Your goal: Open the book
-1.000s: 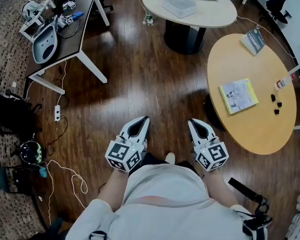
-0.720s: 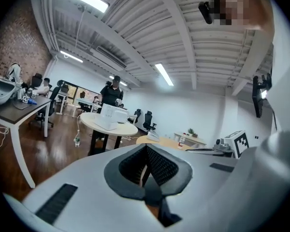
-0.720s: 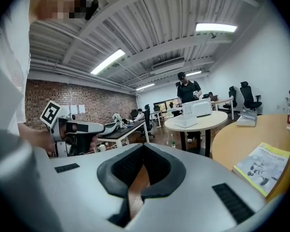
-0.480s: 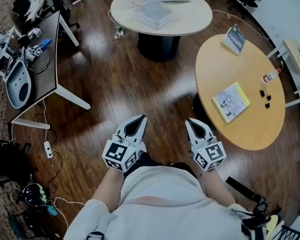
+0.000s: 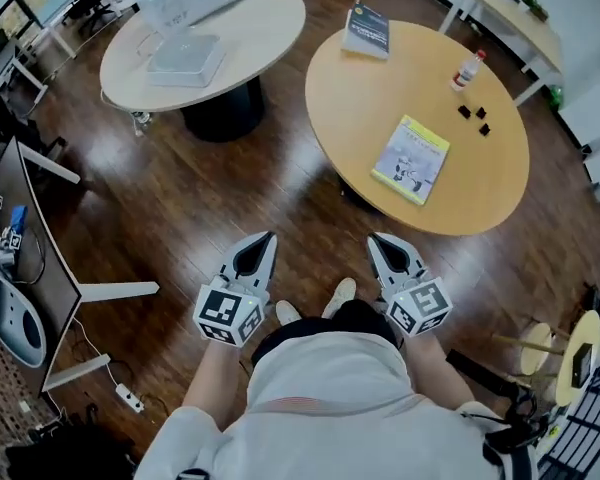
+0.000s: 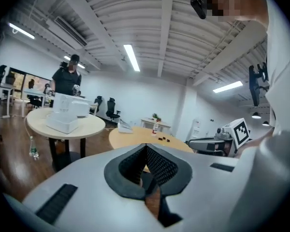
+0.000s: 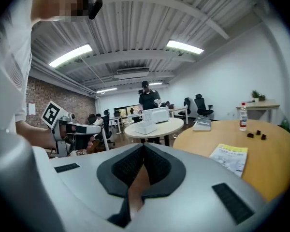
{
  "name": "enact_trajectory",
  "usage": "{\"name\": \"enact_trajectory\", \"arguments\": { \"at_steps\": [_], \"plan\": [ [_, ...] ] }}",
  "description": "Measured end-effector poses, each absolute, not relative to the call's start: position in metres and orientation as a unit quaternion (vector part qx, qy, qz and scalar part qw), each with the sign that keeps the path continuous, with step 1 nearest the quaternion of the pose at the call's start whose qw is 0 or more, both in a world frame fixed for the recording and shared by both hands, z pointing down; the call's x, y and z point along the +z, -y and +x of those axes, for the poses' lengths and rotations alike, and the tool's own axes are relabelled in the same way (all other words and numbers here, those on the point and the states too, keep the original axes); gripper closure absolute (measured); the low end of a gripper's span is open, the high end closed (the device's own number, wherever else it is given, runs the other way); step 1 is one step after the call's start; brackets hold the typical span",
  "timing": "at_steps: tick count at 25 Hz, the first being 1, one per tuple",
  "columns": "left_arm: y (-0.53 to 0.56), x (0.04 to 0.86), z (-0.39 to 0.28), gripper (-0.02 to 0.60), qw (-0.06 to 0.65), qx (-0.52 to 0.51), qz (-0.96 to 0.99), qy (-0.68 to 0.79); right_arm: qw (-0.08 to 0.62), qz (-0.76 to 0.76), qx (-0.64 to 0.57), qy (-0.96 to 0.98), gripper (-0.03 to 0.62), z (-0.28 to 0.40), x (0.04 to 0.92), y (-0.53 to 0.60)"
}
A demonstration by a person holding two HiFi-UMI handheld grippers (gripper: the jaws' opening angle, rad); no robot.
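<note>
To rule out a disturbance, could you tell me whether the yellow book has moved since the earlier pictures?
No. The yellow book keeps its spot on the round table, beside the black pieces; only the view turned.

My right gripper has its jaws pressed together, nothing between them. Off to the right I see the yellow book lying closed on the round wooden table. A bottle stands farther back on it.
</note>
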State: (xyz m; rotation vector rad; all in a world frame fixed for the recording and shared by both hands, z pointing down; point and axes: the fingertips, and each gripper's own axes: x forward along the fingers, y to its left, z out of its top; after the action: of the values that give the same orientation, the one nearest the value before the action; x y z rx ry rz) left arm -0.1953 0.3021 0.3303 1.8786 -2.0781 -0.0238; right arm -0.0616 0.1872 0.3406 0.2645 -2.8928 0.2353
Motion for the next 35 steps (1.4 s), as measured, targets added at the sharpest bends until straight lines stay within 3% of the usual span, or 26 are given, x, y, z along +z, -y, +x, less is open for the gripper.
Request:
{"name": "enact_trajectory", "arguments": {
  "at_steps": [7, 22, 28, 35],
  "plan": [
    [-0.187, 0.329, -0.166, 0.571, 0.17, 0.021, 0.735, 0.656, 0.098, 0.207, 0.116, 0.967, 0.589, -0.004, 0.353, -0.104],
    [-0.004, 0.369, -0.068, 0.571, 0.179, 0.114, 0.805, 0.555, 0.097, 0.281, 0.159, 0.941, 0.589, 0.072, 0.391, 0.032],
    [0.035, 0.392, -0.042, 0.569, 0.15, 0.153, 0.848, 0.484, 0.112, 0.341, 0.178, 0.916, 0.589, 0.093, 0.408, 0.047],
    [0.067, 0.443, -0.006, 0.514, 0.096, 0.241, 0.886, 0.385, 0.123, 0.416, 0.213, 0.876, 0.589, 0.117, 0.434, 0.043]
  ]
}}
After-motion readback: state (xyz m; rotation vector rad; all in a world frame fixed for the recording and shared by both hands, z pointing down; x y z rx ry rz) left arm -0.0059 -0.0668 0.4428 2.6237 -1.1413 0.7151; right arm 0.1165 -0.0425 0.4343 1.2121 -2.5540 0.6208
